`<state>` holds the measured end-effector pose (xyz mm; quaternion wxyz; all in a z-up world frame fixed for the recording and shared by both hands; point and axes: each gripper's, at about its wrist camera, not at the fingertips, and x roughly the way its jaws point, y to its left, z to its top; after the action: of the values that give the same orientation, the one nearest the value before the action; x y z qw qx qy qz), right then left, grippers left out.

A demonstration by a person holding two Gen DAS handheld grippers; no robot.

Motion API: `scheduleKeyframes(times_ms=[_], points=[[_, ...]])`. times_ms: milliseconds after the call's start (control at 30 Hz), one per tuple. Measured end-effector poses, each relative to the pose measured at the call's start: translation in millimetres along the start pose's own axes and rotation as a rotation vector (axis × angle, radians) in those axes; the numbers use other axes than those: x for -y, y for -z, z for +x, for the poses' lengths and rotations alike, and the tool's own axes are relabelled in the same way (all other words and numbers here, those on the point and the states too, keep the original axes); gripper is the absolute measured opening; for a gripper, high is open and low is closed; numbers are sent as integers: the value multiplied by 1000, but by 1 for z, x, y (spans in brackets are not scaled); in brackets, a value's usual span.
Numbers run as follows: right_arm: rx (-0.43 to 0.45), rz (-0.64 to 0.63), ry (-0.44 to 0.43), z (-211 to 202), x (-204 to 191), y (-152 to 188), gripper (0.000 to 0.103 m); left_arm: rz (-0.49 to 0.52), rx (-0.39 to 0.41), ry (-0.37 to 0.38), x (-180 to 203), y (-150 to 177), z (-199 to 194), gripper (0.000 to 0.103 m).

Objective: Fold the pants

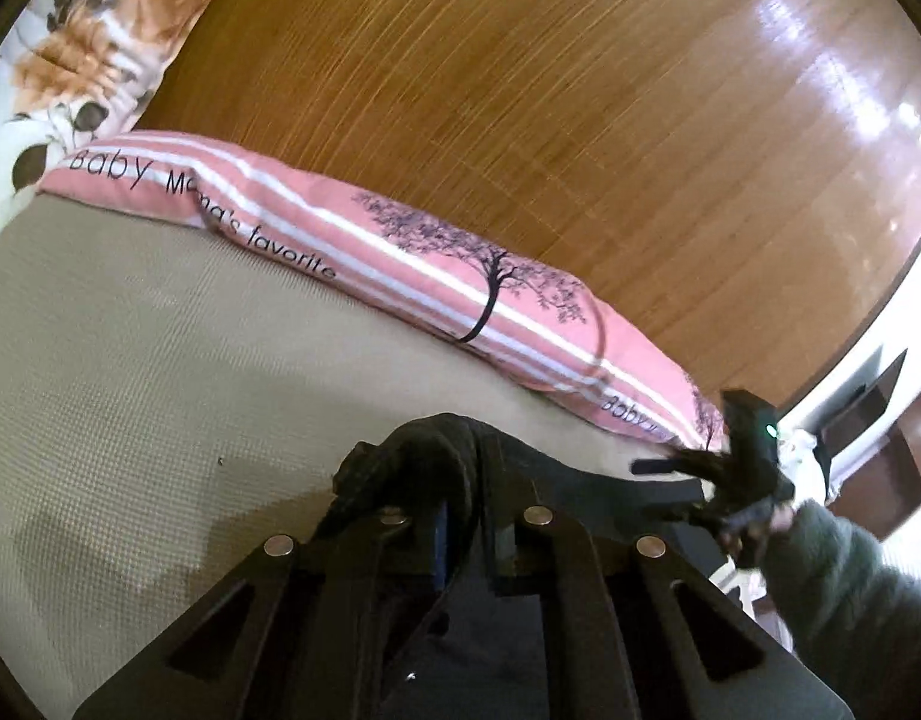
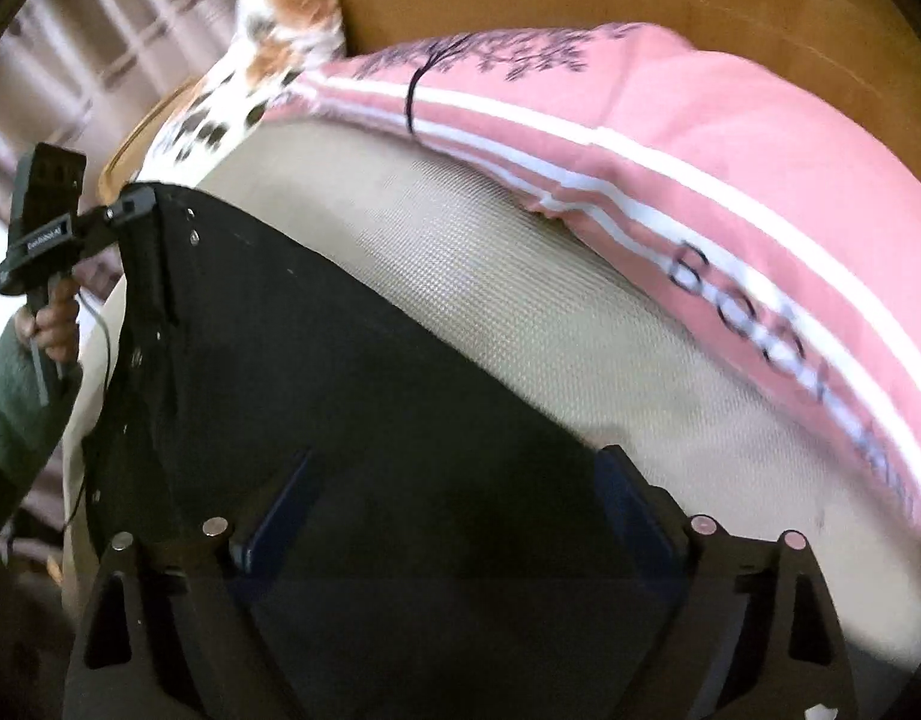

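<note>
Left wrist view: the left hand-held gripper point(image 1: 460, 474) sits at the bottom middle of the frame, jaws pinched together on a bunched edge of the black pants point(image 1: 424, 450). The fabric runs off to the right toward the right hand-held gripper point(image 1: 670, 468), which shows blurry at the lower right. Behind it all is the beige bed point(image 1: 130, 360), with a pink striped pillow point(image 1: 340, 240) across the middle and a wooden headboard point(image 1: 520, 90) above.

Right wrist view: the pants point(image 2: 340, 390) lie spread over the bed point(image 2: 520, 330), filling the lower left and centre. The right hand-held gripper point(image 2: 454, 510) hangs over them with its jaws wide apart, fabric under the gap but not pinched, as far as I can tell. At the left edge the other gripper point(image 2: 133, 210) holds the pants' corner.

My take: get the right jaws down on the matching edge before lifting any more, otherwise the cloth drags lopsided. Then keep both corners level and taut.
</note>
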<state>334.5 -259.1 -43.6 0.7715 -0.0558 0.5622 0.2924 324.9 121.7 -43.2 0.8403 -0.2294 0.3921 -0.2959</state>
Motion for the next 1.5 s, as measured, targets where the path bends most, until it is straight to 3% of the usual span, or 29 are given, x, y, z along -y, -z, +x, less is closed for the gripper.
scheduleKeyframes(times_ms=[233, 367, 533, 600, 700, 733, 867, 1100, 1167, 1300, 1500], points=[[-132, -100, -147, 31, 30, -30, 84, 19, 35, 41, 10, 4, -14, 8], [-168, -111, -209, 44, 46, -29, 75, 17, 50, 41, 6, 4, -15, 8], [-150, -143, -259, 36, 53, -17, 68, -11, 46, 15, -5, 4, -8, 8], [-160, -152, -275, 32, 55, -10, 60, -13, 44, 12, -7, 4, -7, 8], [-158, -144, -256, 28, 61, -5, 35, -12, 41, -9, -8, 5, -4, 8], [-152, -139, -233, 28, 63, -3, 25, -12, 41, -19, -8, 5, -2, 8], [-121, -116, -153, 19, 62, 4, 15, 14, 37, -83, -7, 7, 6, 8], [17, -104, 185, -16, 14, 27, 8, 161, 54, -235, 14, 15, 10, 8], [61, -101, 307, -29, -4, 36, 8, 193, 66, -246, 23, 18, 4, 8], [112, -95, 465, -51, -42, 55, 7, 226, 92, -221, 39, 26, -23, 8], [181, -4, 529, -93, -95, 101, 6, 306, 105, -173, 67, 55, -74, 8]])
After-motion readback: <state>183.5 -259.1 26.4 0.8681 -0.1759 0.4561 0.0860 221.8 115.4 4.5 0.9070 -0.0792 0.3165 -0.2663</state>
